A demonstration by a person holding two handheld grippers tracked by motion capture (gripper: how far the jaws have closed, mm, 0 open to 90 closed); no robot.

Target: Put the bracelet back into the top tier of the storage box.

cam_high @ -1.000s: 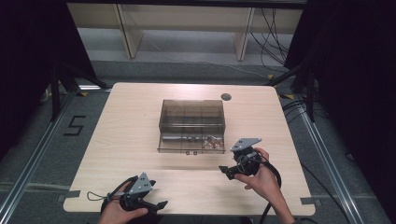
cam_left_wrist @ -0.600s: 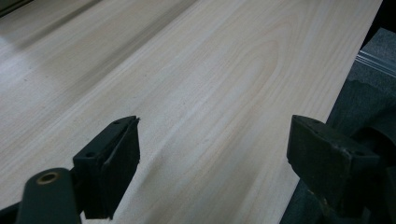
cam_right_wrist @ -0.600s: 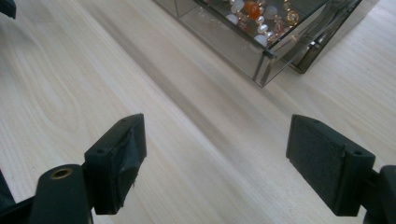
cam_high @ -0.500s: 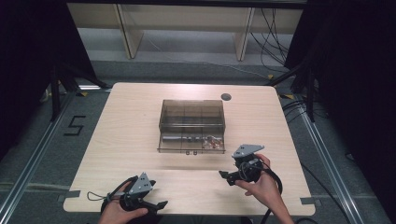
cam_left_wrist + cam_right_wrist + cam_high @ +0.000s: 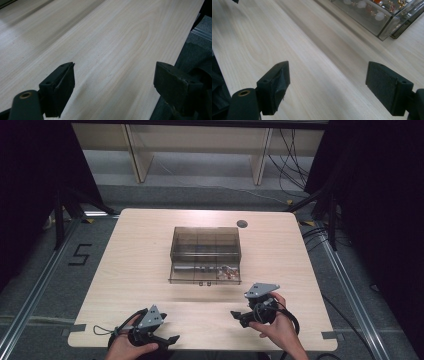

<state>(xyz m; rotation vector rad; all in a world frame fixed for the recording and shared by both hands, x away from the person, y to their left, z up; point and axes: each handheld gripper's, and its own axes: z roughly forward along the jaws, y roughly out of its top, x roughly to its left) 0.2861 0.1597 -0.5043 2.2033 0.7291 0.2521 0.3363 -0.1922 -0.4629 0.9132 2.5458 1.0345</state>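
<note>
Centrally in the high view sits a smoky clear-plastic compartment box, rectangular, thin-walled, with small beads in its lower right cell. Pale wood-grain table, rounded corners, matte. Right gripper, lower centre-right, held in a hand, grey three-cornered plate on top; jaws spread wide, nothing between them, near the box's front wall. Left gripper at the bottom edge, lower left, jaws likewise wide apart and empty, well apart from the box. Right gripper view: box corner upper right, glossy, beads inside.
</note>
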